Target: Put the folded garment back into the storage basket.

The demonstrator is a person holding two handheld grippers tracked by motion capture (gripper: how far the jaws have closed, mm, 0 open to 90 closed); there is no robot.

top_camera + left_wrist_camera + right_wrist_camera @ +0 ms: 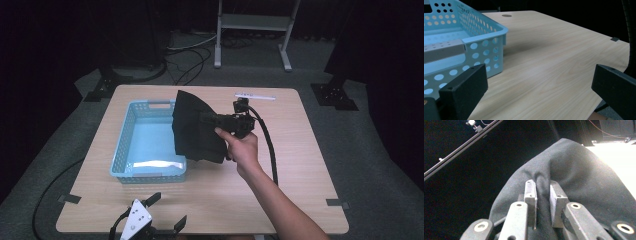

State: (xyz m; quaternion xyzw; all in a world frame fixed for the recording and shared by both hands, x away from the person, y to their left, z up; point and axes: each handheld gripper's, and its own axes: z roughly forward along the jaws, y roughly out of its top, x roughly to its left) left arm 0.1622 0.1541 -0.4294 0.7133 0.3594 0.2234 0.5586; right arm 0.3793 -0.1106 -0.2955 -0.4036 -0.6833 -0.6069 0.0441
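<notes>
The black cloth (195,127) hangs in the air over the right rim of the blue basket (145,145), long axis near vertical, top corner pointing up and away. The right gripper (207,119) is clenched on a pinched fold of it (542,185). The left gripper (165,212) sits at the table's near edge, jaws spread wide, holding nothing. The wooden table (300,150) is bare to the right of the cloth. Dark room, grey floor behind.
</notes>
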